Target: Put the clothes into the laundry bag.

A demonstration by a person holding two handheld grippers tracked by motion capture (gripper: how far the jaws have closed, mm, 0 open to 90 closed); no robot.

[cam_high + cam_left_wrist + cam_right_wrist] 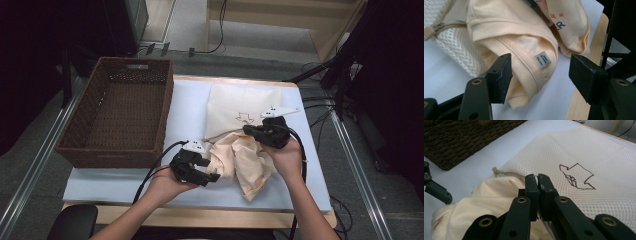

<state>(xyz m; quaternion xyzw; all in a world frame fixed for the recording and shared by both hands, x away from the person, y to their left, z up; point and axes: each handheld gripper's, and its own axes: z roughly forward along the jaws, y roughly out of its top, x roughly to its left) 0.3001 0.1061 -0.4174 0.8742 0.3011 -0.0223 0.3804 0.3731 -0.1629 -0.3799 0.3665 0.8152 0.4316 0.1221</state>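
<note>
We work a pale yellow garment [243, 162] at a mesh laundry bag [240, 102] on the tabletop [190, 115].

Our left hand-held gripper [540, 75] has its jaws apart around the garment's labelled hem, pads not pressing. Our right hand-held gripper [537, 181] is closed tight at the bag's zippered edge, beside the crumpled garment. A wicker basket [80, 142] sits left.

The right tool [538, 180] has its jaws pressed together, tips at the edge of a cream mesh bag [599, 157]. A brown arrow drawing [577, 176] lies just right of the tips, a cream garment [486, 197] bunches left, and a wicker basket [461, 140] sits far left on the counter [486, 162].
</note>
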